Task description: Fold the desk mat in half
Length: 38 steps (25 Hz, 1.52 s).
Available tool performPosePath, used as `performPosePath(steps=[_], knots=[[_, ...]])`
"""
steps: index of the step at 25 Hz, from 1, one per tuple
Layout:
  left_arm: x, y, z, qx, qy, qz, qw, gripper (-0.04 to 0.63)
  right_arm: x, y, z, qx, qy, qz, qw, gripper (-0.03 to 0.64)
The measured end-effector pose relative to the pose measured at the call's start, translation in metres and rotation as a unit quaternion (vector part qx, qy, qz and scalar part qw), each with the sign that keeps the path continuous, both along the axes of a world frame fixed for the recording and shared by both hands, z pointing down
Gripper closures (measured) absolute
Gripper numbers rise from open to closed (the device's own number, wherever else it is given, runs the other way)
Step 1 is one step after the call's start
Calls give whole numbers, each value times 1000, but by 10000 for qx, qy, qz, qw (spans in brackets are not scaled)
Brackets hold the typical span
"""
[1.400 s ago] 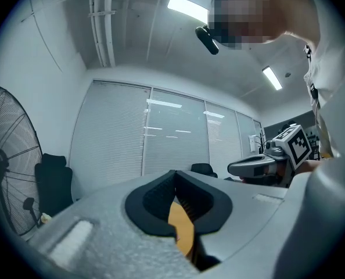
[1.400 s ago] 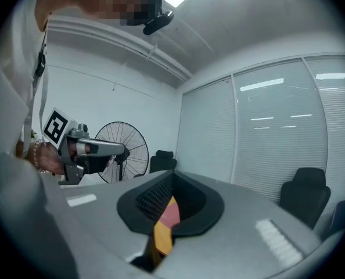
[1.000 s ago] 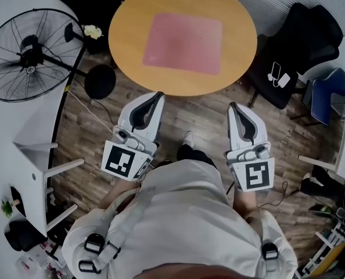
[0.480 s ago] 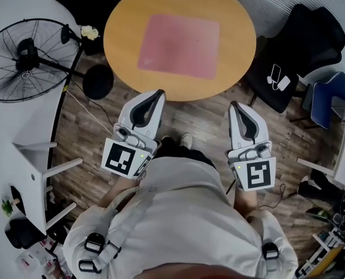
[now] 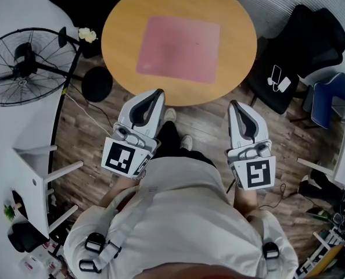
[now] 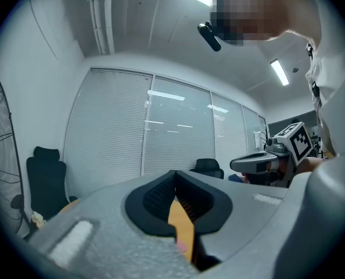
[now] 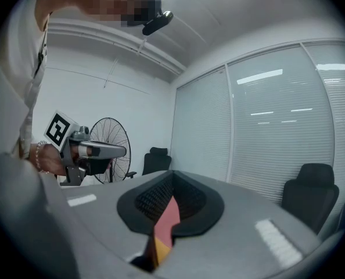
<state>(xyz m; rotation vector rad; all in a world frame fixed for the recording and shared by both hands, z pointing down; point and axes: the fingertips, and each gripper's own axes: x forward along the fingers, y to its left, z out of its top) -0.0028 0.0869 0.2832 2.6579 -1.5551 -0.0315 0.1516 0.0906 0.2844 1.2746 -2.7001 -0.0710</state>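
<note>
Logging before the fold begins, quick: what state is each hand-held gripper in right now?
Left hand-held gripper: closed, holding nothing.
Right hand-held gripper: closed, holding nothing.

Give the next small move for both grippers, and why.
Probably reach both forward to the near edge of the desk mat, opening the fingers on the way. The left gripper and right gripper sit shut and empty, short of the table, and the mat lies flat, unfolded.
</note>
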Motion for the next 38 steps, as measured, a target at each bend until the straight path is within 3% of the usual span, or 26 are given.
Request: performPosePath(steps=[15,20,38], knots=[[-43,-79,4,28,56,115,9999,586,-43,-74,1,71,189,34,9998,612],[-63,-106,6,-6,67,176,9998,586,-71,-102,-6,-19,8,144,9999,612],[-132,-189,20,-87,129,415,9990,581,-142,-178,-2,188,256,230,9992,612]])
